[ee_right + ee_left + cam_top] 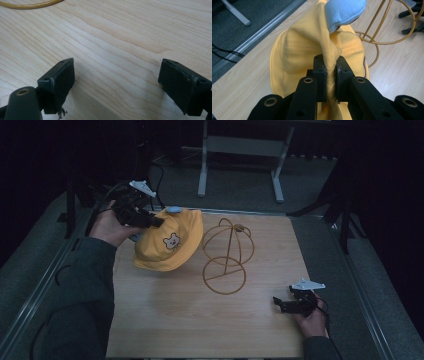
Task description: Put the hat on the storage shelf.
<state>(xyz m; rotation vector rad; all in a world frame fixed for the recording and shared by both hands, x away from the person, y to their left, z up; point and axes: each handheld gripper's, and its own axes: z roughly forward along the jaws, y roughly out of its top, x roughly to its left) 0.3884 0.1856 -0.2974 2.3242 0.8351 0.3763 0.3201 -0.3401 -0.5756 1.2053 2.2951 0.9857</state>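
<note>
A yellow bucket hat point(170, 242) with a small bear face and a light-blue ear point(173, 210) hangs in the air over the table's far left, held up by my left gripper point(155, 221). In the left gripper view the jaws are shut on a pinched fold of the yellow hat point(312, 42), the blue ear point(344, 12) just beyond them. A gold wire hat stand point(227, 255) stands upright just right of the hat, apart from it. My right gripper point(278, 303) rests open near the table's front right corner, its pads point(60, 80) wide apart over bare wood.
The light wooden table point(175, 320) ends in a metal rail at the far edge. Beyond it stand the grey legs of a frame point(202, 170) on a dark floor. The stand's ring base point(30, 4) lies ahead of the right gripper.
</note>
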